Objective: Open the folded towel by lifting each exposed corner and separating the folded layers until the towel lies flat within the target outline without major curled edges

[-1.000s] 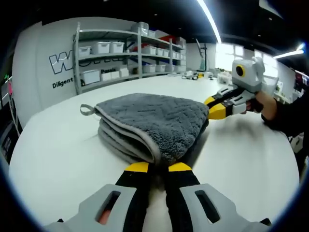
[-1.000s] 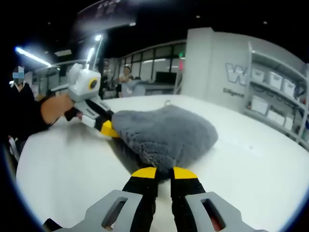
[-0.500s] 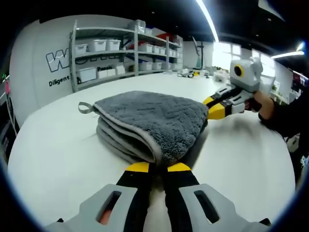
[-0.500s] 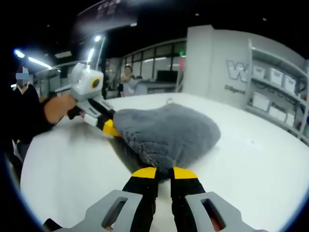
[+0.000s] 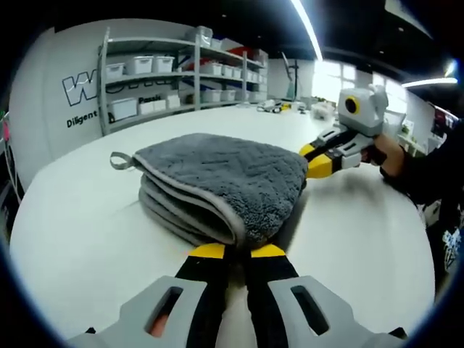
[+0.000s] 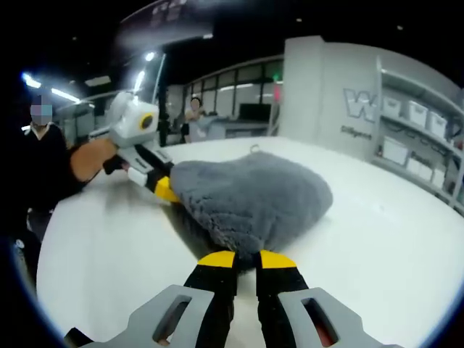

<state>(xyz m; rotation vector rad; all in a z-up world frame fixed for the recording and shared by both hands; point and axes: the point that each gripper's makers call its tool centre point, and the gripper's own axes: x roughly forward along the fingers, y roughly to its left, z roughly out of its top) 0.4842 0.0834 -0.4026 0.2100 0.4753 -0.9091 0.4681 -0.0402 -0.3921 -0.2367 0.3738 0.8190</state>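
A grey folded towel (image 5: 221, 177) lies in several stacked layers on the white table (image 5: 80, 225), a small hanging loop (image 5: 118, 161) at its far left corner. My left gripper (image 5: 239, 250) is shut on the near corner of the top layer. My right gripper (image 5: 308, 158) pinches the towel's right corner. In the right gripper view the towel (image 6: 254, 199) bulges upward, held at its near corner by my right gripper (image 6: 246, 258), while the left gripper (image 6: 168, 191) grips the towel's left edge, held by a person's hand (image 6: 90, 159).
Metal shelves (image 5: 181, 72) with white bins stand behind the table along a white wall with lettering. A person (image 6: 192, 119) stands far off beyond the table. Bare white tabletop (image 6: 391, 225) surrounds the towel on all sides.
Both grippers keep their hold on the towel corners. The views have shifted slightly; the towel's top layer sits a touch lower and wider in the left gripper view.
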